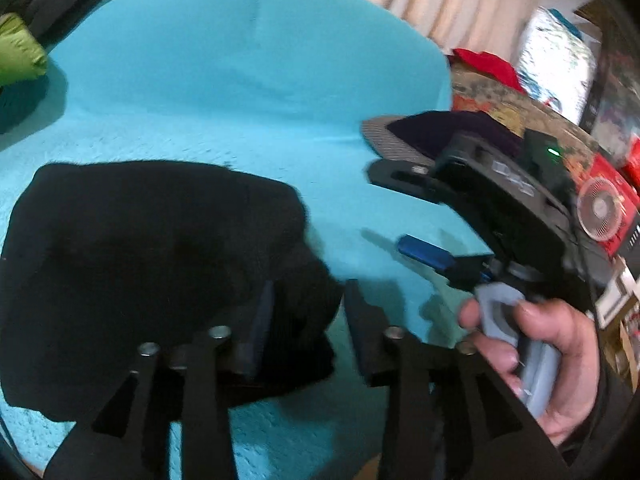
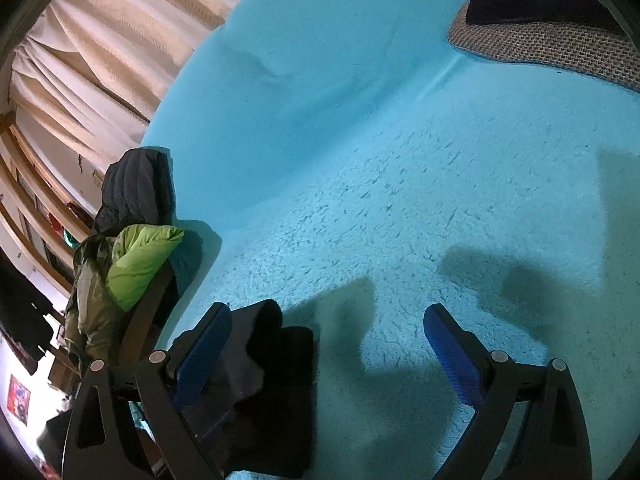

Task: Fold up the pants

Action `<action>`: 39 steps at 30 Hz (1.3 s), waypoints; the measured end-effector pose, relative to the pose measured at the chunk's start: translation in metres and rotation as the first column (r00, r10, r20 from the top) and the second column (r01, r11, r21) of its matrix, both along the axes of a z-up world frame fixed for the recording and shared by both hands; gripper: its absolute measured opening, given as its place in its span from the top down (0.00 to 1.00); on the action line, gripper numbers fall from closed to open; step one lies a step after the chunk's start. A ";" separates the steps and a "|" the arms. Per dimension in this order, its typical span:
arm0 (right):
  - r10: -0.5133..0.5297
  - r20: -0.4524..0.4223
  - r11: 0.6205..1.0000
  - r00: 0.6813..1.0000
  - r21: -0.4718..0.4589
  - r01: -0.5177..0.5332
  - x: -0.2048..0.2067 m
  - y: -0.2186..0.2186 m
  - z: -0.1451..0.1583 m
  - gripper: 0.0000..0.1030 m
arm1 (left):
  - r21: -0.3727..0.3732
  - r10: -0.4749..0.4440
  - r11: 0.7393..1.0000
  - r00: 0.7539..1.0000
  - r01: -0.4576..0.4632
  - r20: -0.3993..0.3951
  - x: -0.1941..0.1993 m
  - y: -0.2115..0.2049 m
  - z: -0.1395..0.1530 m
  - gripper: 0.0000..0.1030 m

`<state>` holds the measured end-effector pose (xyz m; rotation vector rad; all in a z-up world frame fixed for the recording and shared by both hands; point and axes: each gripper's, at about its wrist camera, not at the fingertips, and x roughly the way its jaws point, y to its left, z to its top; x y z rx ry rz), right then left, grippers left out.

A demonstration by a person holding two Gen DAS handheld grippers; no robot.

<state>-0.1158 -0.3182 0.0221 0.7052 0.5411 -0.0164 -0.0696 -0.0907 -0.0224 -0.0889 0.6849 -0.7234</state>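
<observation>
Turquoise fleece (image 1: 224, 80) covers the whole work surface, with cream curtains (image 2: 100, 40) hanging beyond its far edge and household clutter crowding the right side. Near the left gripper (image 1: 308, 316), black pants (image 1: 140, 248) lie in a compact bundle — seemingly folded over at least once, though the dark cloth hides the creases. The gripper's jaws stand apart, one finger over the bundle's right corner and the other over bare fleece; whether the cloth between them is touched cannot be told, and nothing is clamped. That placement suggests either a release just made or a reach for the edge to make another fold.

To the right, a hand (image 1: 560, 364) grips the grey handle of the right gripper (image 2: 328, 344), which hovers above the fleece with its blue pads (image 2: 452, 356) spread wide and nothing between them. In its own view the pants show at the lower left, by and partly behind the left pad, so the tool seems held clear of the work while the left does the handling.

At the far left sits a heap of jackets (image 2: 136, 252), dark and lime green; at the far right, a dark garment rests on a tweed one (image 2: 560, 48) — possibly a stack of finished pieces. No box or basket is visible.
</observation>
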 end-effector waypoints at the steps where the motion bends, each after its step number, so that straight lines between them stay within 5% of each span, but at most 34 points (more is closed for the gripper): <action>1: -0.007 0.005 1.000 1.000 -0.003 0.007 -0.001 0.000 0.001 0.05 | -0.002 -0.021 1.000 1.000 0.021 -0.002 -0.004 0.001 0.002 0.61; 5: -0.040 0.049 0.998 0.998 -0.049 0.043 -0.011 0.003 0.009 0.06 | -0.039 -0.010 0.999 1.000 0.010 0.020 -0.021 0.033 0.018 0.61; 8: -0.016 0.109 0.986 0.994 -0.161 0.034 -0.021 0.021 0.022 0.06 | -0.124 0.145 0.983 0.988 -0.138 0.046 -0.021 0.089 0.034 0.59; 11: 0.129 0.174 0.924 0.976 -0.377 -0.055 -0.028 0.066 0.036 0.10 | -0.229 0.277 0.936 0.961 -0.269 0.003 -0.014 0.145 0.032 0.60; 12: 0.191 0.172 0.899 0.966 -0.426 -0.102 -0.028 0.081 0.037 0.13 | -0.242 0.283 0.929 0.959 -0.279 -0.018 -0.011 0.151 0.029 0.67; 13: 0.285 0.147 0.866 0.947 -0.464 -0.188 -0.025 0.099 0.034 0.27 | -0.254 0.286 0.924 0.957 -0.287 -0.040 -0.009 0.156 0.025 0.75; 14: 0.332 0.121 0.849 0.935 -0.470 -0.241 -0.021 0.108 0.030 0.53 | -0.257 0.289 0.921 0.956 -0.293 -0.055 -0.007 0.159 0.022 0.88; 16: 0.382 0.041 0.823 0.923 -0.470 -0.320 -0.012 0.123 0.020 0.90 | -0.234 0.290 0.926 0.955 -0.297 -0.066 -0.005 0.156 0.017 0.98; 17: 0.395 0.008 0.811 0.919 -0.474 -0.344 -0.008 0.128 0.016 0.96 | -0.227 0.289 0.927 0.955 -0.297 -0.071 -0.006 0.154 0.014 0.99; 20: 0.382 -0.032 0.807 0.924 -0.475 -0.350 -0.003 0.128 0.010 0.96 | -0.187 0.286 0.936 0.954 -0.298 -0.090 -0.002 0.144 0.008 1.00; 23: 0.313 -0.192 0.813 0.930 -0.453 -0.367 0.011 0.127 -0.015 1.00 | -0.095 0.305 0.940 0.932 -0.327 -0.194 0.013 0.139 -0.025 0.99; 25: 0.275 -0.198 0.815 0.941 -0.472 -0.337 0.008 0.131 -0.017 1.00 | -0.059 0.320 0.942 0.935 -0.331 -0.151 0.010 0.133 -0.020 0.99; 30: 0.286 -0.153 0.861 0.946 -0.393 -0.324 0.001 0.116 -0.018 1.00 | -0.104 0.295 0.944 0.943 -0.312 -0.151 0.006 0.143 0.001 1.00; 32: 0.289 -0.079 0.882 0.954 -0.367 -0.297 -0.003 0.106 -0.009 0.95 | -0.149 0.303 0.938 0.950 -0.312 -0.080 0.008 0.149 0.026 1.00; 35: 0.280 0.038 0.865 0.959 -0.444 -0.234 0.008 0.104 0.016 0.92 | -0.119 0.321 0.940 0.947 -0.320 -0.018 0.041 0.147 0.048 1.00; 39: 0.305 0.031 0.854 0.952 -0.452 -0.259 0.052 0.106 0.023 0.92 | -0.078 0.336 0.932 0.924 -0.354 -0.184 0.100 0.143 0.027 1.00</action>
